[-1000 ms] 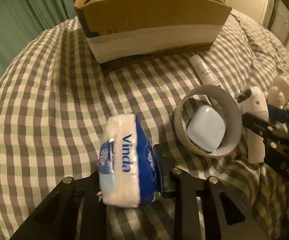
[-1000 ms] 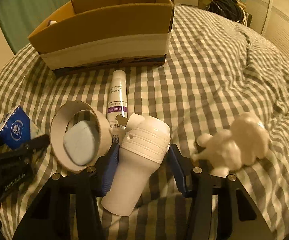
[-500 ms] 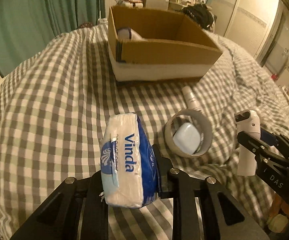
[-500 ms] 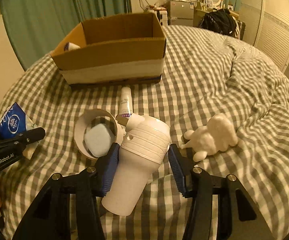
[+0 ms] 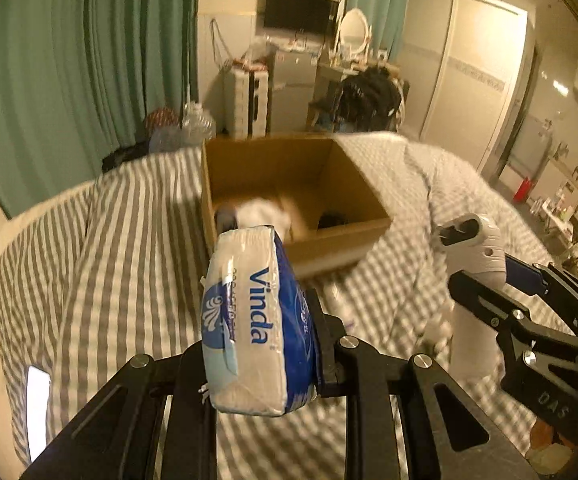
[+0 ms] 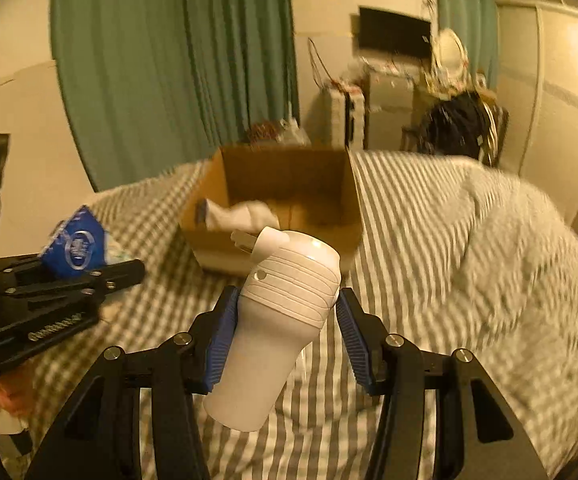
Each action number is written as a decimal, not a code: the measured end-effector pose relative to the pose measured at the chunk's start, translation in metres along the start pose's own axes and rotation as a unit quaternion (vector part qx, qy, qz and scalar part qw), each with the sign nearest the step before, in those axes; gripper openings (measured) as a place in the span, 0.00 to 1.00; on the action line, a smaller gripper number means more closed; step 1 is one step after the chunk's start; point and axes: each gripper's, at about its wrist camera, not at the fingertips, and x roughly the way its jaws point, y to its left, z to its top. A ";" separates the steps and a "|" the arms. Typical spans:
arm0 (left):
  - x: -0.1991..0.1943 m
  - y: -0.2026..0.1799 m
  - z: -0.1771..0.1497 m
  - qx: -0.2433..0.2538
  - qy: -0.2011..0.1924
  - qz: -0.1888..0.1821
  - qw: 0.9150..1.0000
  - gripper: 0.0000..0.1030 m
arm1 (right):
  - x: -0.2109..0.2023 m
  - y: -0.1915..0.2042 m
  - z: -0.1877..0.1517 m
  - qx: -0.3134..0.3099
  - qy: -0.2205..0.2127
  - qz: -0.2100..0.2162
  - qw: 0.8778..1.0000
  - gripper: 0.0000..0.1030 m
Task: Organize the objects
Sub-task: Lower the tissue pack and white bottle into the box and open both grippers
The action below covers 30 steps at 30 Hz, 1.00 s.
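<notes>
Both loads carried in the air toward the open box ahead.

Left gripper [image 5: 259,344] has its jaws pinching the tissue pack [image 5: 255,320], long axis upright; the box [image 5: 289,196] lies straight ahead and below, its near wall the edge to clear, and this hand looks nearer. Right gripper [image 6: 285,336] jaws pinch the white bottle [image 6: 277,328], tilted, cap forward; the box is ahead, slightly left. A white item already lies inside at left; the right part looks freer. The bed [image 6: 469,260] is below.

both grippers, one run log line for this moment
left gripper: holds tissue pack | right gripper: holds white bottle | both raised, facing box
</notes>
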 end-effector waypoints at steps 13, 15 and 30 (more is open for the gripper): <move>0.057 0.018 0.113 -0.027 -0.061 0.011 0.998 0.21 | 0.048 -0.004 0.108 -0.031 -0.061 -0.001 0.998 0.48; 0.076 0.021 0.125 -0.024 -0.068 0.018 0.997 0.21 | 0.061 -0.008 0.118 -0.030 -0.064 -0.001 0.998 0.48; 0.190 0.031 0.103 0.009 0.004 0.025 1.000 0.21 | 0.211 -0.037 0.129 -0.006 -0.012 0.010 1.000 0.48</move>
